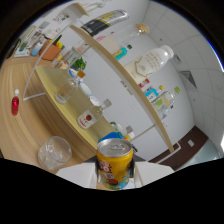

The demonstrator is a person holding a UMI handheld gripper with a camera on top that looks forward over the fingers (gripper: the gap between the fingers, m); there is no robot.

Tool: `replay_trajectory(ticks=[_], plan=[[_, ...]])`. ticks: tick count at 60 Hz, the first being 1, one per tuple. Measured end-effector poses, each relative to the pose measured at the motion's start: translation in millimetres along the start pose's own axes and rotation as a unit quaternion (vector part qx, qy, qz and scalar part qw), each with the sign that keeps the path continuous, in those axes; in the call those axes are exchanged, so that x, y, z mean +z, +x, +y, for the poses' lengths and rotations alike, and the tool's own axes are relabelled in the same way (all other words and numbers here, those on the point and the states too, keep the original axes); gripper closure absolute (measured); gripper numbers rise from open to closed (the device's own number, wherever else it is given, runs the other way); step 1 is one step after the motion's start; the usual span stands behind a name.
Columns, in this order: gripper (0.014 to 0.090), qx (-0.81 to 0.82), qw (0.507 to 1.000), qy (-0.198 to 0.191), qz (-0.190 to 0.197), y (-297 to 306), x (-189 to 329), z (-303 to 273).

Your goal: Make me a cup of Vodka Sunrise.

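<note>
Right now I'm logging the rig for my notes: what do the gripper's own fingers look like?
Only the tips of the gripper show. The two fingers are white, broad and flat, widening toward the camera, one on each side of a yellow can. Thin dark pads line their inner faces. No cables, markings, hand or sleeve are visible.

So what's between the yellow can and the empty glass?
Nothing. In the gripper view, only bare wooden counter lies between the yellow can, held in the gripper, and the empty glass.
</note>
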Motion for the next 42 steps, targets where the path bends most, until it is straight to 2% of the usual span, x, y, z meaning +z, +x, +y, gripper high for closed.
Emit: replay_trajectory(ticks=[12, 23, 33, 42], plan=[[0.0539, -0.227, 0.973, 0.032, 0.028, -9, 5, -18], [0.054, -0.41, 0.909, 0.052, 0.047, -26, 10, -30], [0.054, -0.519, 0.852, 0.051, 0.044, -41, 14, -28], [0.0537, -0.532, 0.844, 0.061, 0.031, -51, 11, -29]])
